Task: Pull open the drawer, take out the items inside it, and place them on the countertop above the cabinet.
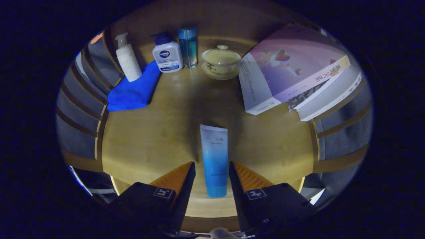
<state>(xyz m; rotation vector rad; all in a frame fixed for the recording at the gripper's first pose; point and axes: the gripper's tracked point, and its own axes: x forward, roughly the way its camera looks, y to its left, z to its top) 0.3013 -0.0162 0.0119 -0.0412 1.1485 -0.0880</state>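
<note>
A blue-and-white tube (214, 159) lies on the wooden countertop (149, 142), cap end toward me and near the front edge. My gripper (212, 163) is open, with one finger on each side of the tube. A narrow gap shows between the tube and the left finger, and the right fingertip (232, 167) sits very close to it. The tube's far end reaches beyond the fingertips toward the middle of the countertop.
At the back stand a white pump bottle (127, 61), a white and blue bottle (167, 54), a clear blue bottle (188, 46) and a lidded tea bowl on a saucer (220, 61). A blue cloth (134, 89) lies back left. Stacked books (292, 73) lie at the right.
</note>
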